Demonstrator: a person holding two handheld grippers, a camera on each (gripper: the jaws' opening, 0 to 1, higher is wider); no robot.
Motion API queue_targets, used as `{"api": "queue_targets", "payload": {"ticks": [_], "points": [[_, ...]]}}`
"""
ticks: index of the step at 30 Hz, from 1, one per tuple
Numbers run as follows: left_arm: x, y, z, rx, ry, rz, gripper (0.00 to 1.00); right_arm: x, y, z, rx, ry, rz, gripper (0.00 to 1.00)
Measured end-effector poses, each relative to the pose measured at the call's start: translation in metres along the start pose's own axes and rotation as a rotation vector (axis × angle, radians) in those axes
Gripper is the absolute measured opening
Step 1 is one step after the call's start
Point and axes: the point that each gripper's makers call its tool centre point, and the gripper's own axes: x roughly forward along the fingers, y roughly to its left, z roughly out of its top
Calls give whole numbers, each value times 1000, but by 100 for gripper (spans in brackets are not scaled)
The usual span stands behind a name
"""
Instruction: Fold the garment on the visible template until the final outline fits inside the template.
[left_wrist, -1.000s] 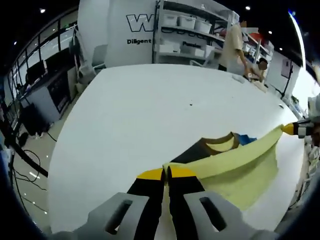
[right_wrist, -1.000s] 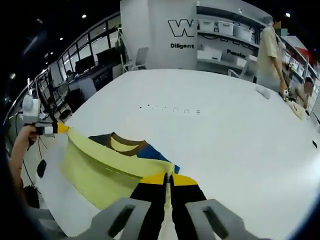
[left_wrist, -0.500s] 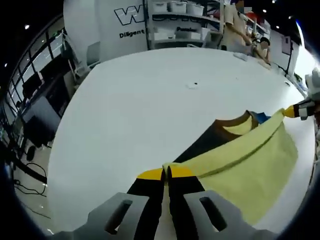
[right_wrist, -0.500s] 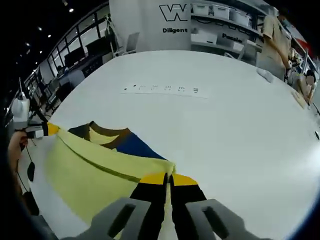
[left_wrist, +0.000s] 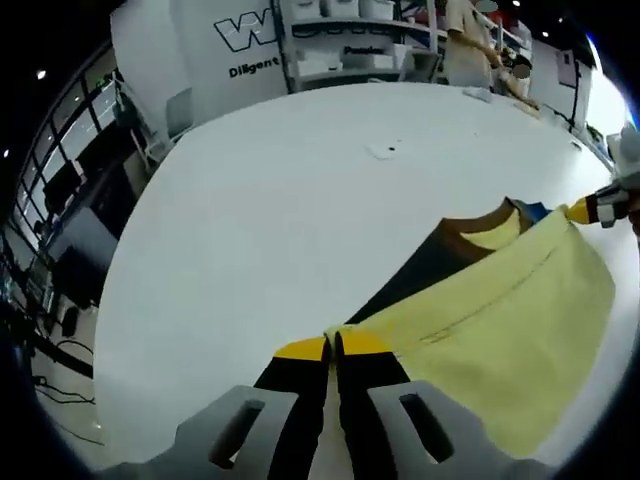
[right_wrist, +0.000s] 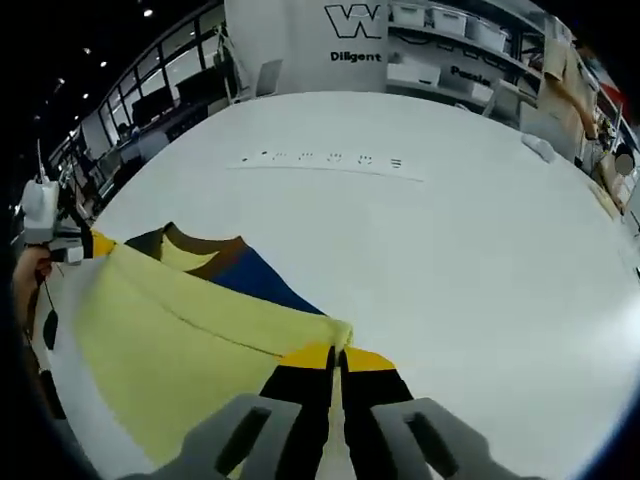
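Left gripper is clamped on one corner of the yellow T-shirt's hem; right gripper is pinched on the other corner. Hem is stretched taut between them, from 6 to 3 o'clock in the left gripper view. Versus a second ago, more yellow panel is spread out and lower over the white table; brown collar and blue sleeve lie flat. Likely laying the fold down; no template outline visible to me.

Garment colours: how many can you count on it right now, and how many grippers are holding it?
Garment colours:
Yellow: 1
Brown: 1
Blue: 1
Colours total: 3
Grippers pinching its yellow edge: 2, left gripper and right gripper
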Motion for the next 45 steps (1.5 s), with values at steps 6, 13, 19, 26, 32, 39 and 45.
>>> {"api": "queue_targets", "payload": {"ticks": [6, 13, 19, 26, 32, 39, 45], "points": [[-2, -3, 0, 37, -24, -6, 7, -1, 2, 1, -49, -28, 30, 0], [-23, -17, 15, 240, -135, -126, 35, -18, 8, 7, -176, -70, 80, 19], [-24, -20, 7, 414, -134, -165, 53, -17, 8, 2, -348, -65, 90, 30], [-9, -17, 10, 551, -189, -125, 46, -6, 5, 3, -452, -84, 72, 37], [-1, -14, 22, 535, -222, -97, 45, 2, 1, 14, -409, -118, 69, 34], [13, -5, 28, 310, -214, -81, 42, 13, -6, 27, -193, -162, 54, 28], [22, 9, 32, 46, -208, -73, 40, 14, -11, 34, -20, -192, 59, 25]]}}
